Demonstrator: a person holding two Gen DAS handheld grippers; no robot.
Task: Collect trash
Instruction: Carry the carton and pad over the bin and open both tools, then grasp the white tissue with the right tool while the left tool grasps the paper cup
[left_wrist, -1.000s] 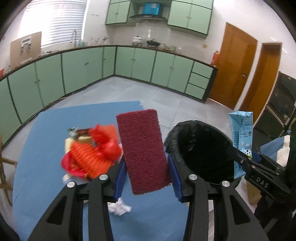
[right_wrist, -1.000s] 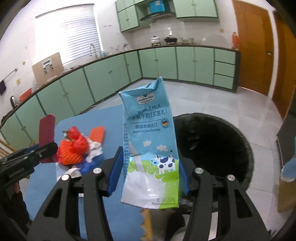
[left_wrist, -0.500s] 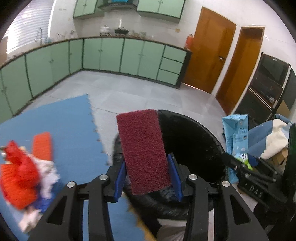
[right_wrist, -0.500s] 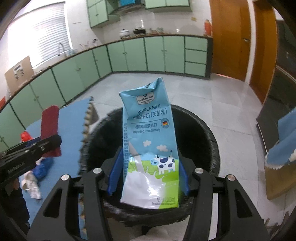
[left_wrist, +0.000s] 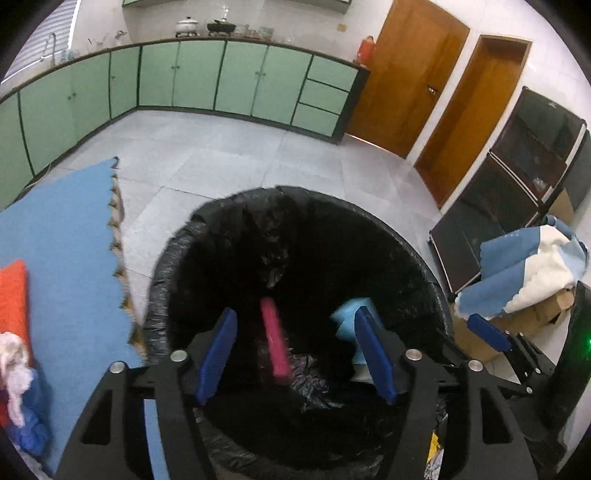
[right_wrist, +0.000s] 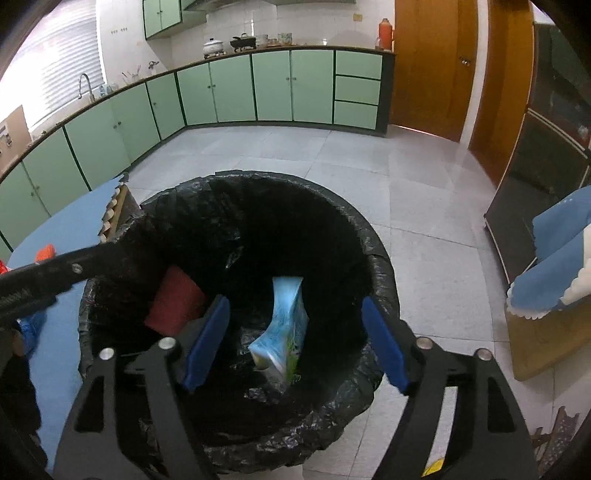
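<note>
Both grippers are opening over the black-lined bin (right_wrist: 376, 258) and gripping nothing now — the left gripper (left_wrist: 295, 350) has released the red scouring pad (left_wrist: 274, 341), the right gripper (right_wrist: 295, 339) the milk carton (right_wrist: 286, 328) — both pieces are dropping inside, leaving the trash pile (left_wrist: 16, 354) on the blue mat (left_wrist: 66, 236).

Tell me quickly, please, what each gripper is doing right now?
Left gripper: jaws opening, flat dark-red scouring pad dropping free.
Right gripper: jaws opening, light-blue milk carton falling free.
</note>
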